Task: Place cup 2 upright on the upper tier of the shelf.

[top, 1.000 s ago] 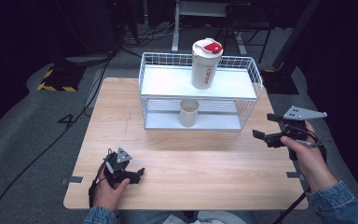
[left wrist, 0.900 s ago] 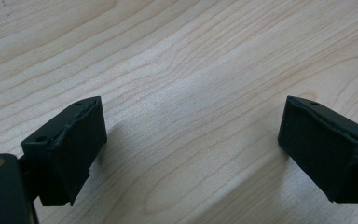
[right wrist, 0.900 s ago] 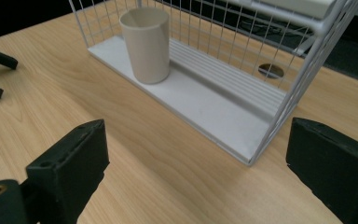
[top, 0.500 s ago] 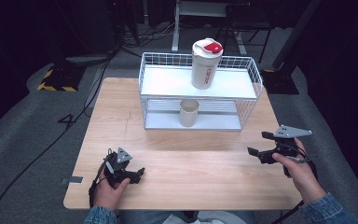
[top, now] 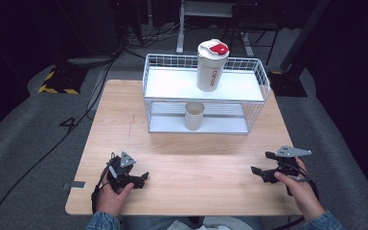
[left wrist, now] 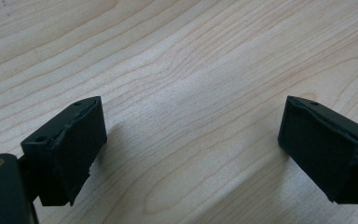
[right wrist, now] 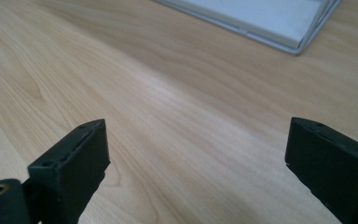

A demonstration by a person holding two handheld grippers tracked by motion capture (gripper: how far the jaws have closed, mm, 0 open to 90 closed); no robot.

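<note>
High view: left gripper (top: 141, 178) rests low on the counter (top: 196, 163), fingers apart, nothing between them. Right gripper (top: 261, 163) sits just over the counter, fingers apart and empty, pointing inward. Cup (top: 194, 115) stands upright on the lower shelf of the wire rack (top: 254, 103), well ahead of both sets of fingers; bottle (top: 212, 64) stands upright on the top shelf, farther ahead again.

Left gripper view: left gripper (left wrist: 191, 140) has its fingers wide, bare wood (left wrist: 191, 70) between and beyond them.

Right gripper view: right gripper (right wrist: 196, 163) fingers have just been closing a little, nothing between them. The rack's base corner (right wrist: 270, 23) lies ahead, to the right.

We judge this a rest or start pose, with no grasp begun. Next we'd need one gripper lifted and sent forward to the cup, fingers wide enough to straddle it under the shelf.
</note>
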